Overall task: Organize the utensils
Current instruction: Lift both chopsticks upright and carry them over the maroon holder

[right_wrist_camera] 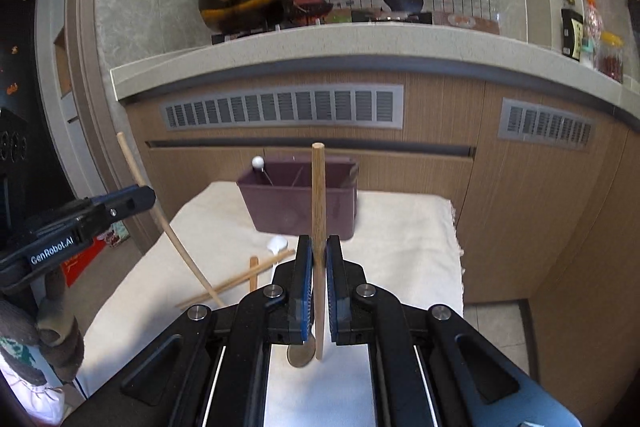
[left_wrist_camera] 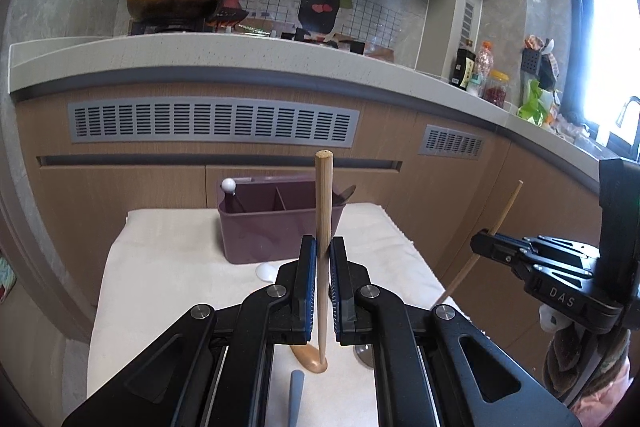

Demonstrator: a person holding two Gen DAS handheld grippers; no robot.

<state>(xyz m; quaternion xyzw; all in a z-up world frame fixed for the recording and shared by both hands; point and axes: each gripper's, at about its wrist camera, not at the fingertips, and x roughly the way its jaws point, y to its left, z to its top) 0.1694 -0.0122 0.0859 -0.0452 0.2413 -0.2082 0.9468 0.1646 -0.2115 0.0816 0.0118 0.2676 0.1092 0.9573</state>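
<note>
My left gripper [left_wrist_camera: 322,259] is shut on a wooden spoon [left_wrist_camera: 323,227], held upright with its bowl down above the cloth; it also shows in the right wrist view [right_wrist_camera: 132,201]. My right gripper [right_wrist_camera: 316,259] is shut on a wooden chopstick [right_wrist_camera: 318,211], held upright; it also shows in the left wrist view [left_wrist_camera: 486,241]. A purple divided utensil holder [left_wrist_camera: 264,223] stands at the far end of the table, with a white-knobbed utensil [left_wrist_camera: 229,185] in its left compartment and a metal utensil at its right. The holder also shows in the right wrist view [right_wrist_camera: 300,203].
A white cloth [right_wrist_camera: 400,243] covers the table. On it lie loose chopsticks [right_wrist_camera: 240,279], a white spoon [right_wrist_camera: 277,243], a metal spoon [right_wrist_camera: 300,353] and a grey handle [left_wrist_camera: 296,395]. Wooden cabinets and a counter [left_wrist_camera: 280,55] with a pot stand behind.
</note>
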